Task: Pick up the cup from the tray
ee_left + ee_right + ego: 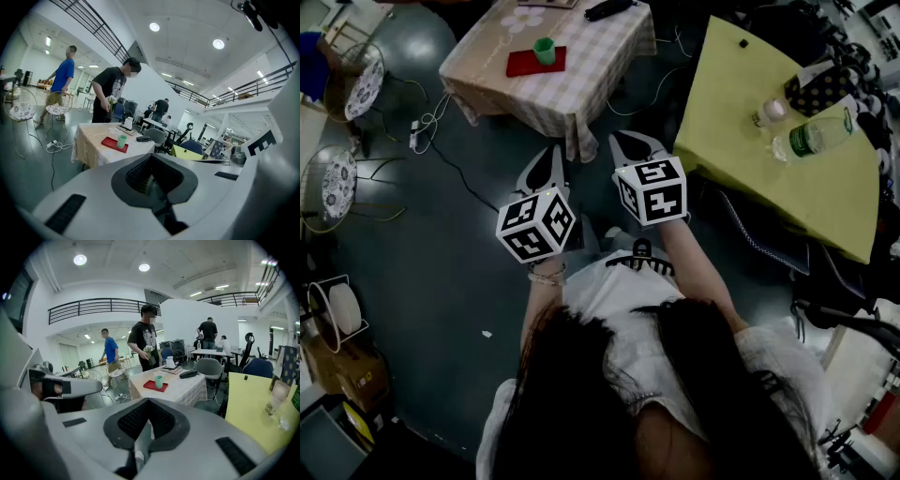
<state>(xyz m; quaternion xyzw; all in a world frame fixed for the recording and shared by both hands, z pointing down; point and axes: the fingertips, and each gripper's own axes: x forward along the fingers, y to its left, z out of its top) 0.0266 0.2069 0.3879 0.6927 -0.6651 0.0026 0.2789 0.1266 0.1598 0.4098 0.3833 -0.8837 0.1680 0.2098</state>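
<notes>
Green plastic cup (544,50) on flat red tray (523,64), on checked-cloth table (581,89) well ahead of left claw (551,152) and right claw (628,141), yellow-covered table (741,122) rightward.

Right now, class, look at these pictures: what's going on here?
A person holds a gripper in each hand. The left gripper and right gripper are both shut and empty, held over the floor, short of the checked table. There the green cup stands on the red tray, untouched. The pick-up has not begun.
</notes>
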